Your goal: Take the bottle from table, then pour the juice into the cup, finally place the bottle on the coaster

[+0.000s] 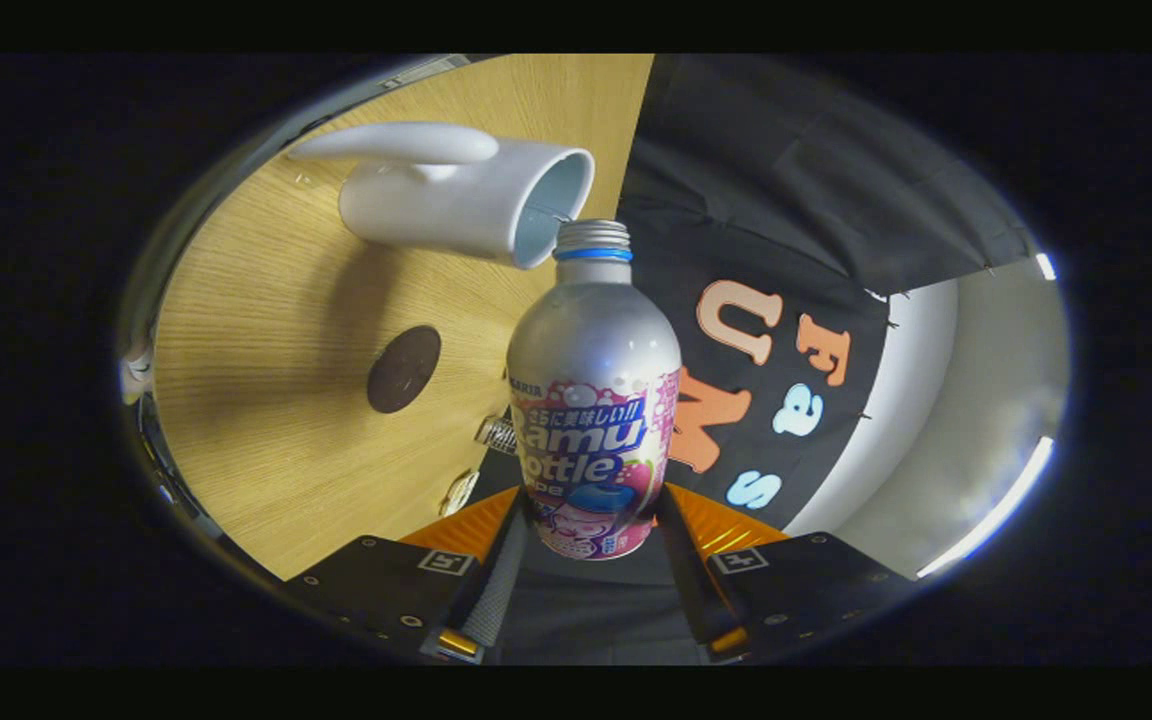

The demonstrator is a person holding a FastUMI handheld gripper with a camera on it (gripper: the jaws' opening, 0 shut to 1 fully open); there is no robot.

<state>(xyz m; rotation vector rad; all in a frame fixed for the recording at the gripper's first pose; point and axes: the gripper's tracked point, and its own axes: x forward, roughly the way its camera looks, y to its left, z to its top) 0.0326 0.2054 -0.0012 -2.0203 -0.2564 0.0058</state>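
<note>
The tool (591, 545) is clamped on the bottle (593, 400), one finger pressing in on each side of its lower body, the gap between them no wider than the bottle itself. The bottle runs straight out ahead along the fingers, silver shoulder above a pink and blue printed label, a blue ring under the bare threaded neck, no cap on it. The whole scene sits rolled over in this view, so the tabletop (266, 400) stands up like a wall beside the bottle. Just beyond the bottle's mouth there's the cup (466, 200), a white mug with a long handle, its open rim turned toward the neck; the mouth of the bottle is right at the cup's rim, overlapping its edge, though whether they touch I cannot tell. No stream of juice can be made out at the mouth, and the inside of the cup is in shadow, so its level is hard to read. Further along the tabletop, well apart from the cup, lies the coaster (403, 368), a dark round disc flat on the wood, bare. The bottle's base is hidden down between the fingers. Small pale bits near the tabletop's edge are too blurred to tell.
</note>
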